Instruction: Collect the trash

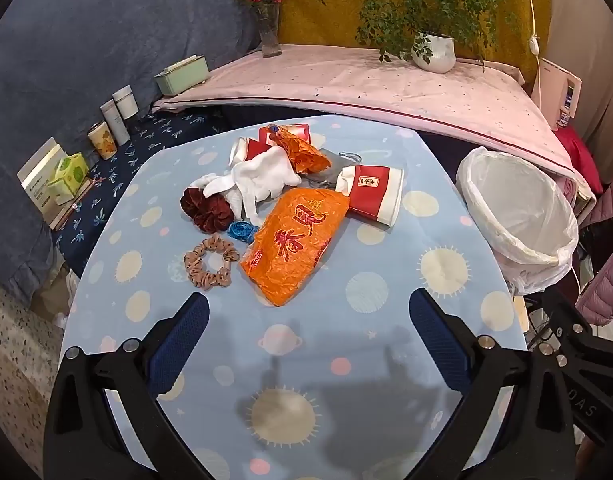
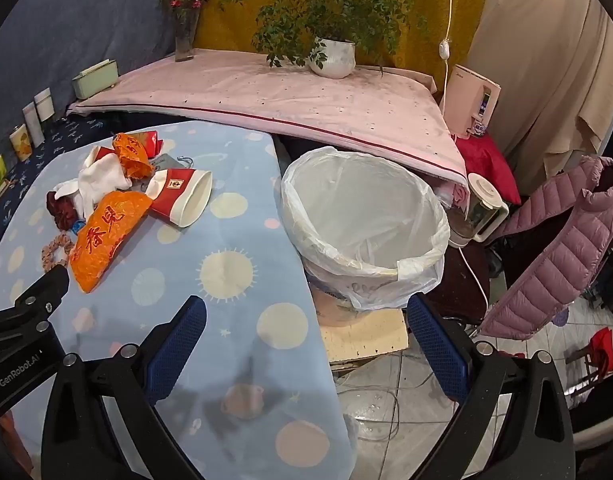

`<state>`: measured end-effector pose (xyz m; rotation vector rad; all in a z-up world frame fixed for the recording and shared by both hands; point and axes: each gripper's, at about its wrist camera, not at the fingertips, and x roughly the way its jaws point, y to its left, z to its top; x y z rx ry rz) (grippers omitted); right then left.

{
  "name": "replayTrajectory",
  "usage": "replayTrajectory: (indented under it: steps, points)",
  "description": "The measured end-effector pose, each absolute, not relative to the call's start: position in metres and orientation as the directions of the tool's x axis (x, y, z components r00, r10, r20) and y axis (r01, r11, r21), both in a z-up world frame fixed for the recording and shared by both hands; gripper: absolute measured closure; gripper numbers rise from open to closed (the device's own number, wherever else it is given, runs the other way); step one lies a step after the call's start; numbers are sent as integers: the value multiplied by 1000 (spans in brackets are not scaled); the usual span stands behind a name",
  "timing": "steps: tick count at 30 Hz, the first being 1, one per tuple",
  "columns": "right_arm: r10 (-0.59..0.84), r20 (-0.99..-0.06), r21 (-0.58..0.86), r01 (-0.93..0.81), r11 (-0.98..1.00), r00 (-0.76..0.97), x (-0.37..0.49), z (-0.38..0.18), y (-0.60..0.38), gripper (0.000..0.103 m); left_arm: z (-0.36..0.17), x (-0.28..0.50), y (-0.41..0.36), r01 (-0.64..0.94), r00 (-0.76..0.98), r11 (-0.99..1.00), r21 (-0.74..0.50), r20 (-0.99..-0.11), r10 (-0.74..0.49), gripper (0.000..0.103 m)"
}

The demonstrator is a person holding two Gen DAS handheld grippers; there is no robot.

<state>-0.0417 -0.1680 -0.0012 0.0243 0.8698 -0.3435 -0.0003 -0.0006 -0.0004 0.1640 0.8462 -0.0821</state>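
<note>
A pile of items lies on the blue patterned table (image 1: 314, 360): a large orange wrapper (image 1: 296, 240), a second crumpled orange wrapper (image 1: 304, 152), a red and white paper cup (image 1: 372, 194) on its side, another red cup (image 1: 258, 144) behind, white gloves (image 1: 258, 180), a small blue wrapper (image 1: 240, 231), a dark red scrunchie (image 1: 204, 208) and a tan scrunchie (image 1: 210, 260). A white-lined trash bin (image 2: 362, 224) stands right of the table. My left gripper (image 1: 308, 316) is open and empty, just short of the large orange wrapper. My right gripper (image 2: 306, 318) is open and empty, near the bin.
A pink-covered shelf (image 2: 266, 96) runs behind with a potted plant (image 2: 332, 56) and a flower vase (image 2: 184, 40). Tins and boxes (image 1: 106, 132) line the left side. A pink jacket (image 2: 558, 256) hangs at right. A kettle (image 2: 482, 208) sits beside the bin.
</note>
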Motion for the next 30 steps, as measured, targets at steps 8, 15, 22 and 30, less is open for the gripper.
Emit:
replayTrajectory:
  steps: [8,15,22,30]
  points:
    - [-284,-751,-116,304,945,596,-41,-1,-168,7,0,3,1,133,663,985,111,-749,-5,8]
    - [-295,-748,-119,317,941,595,-43,-4,-170,7,-2,1,3,142,669,984,110,-744,-13,8]
    - [-293,-745,-114,318,941,599,-43,-2,-174,7,2,-1,-5,139,677,983,120,-736,-6,8]
    - [-294,-745,-115,318,941,599,-42,-2,-173,7,1,-2,-5,134,676,984,117,-737,-4,8]
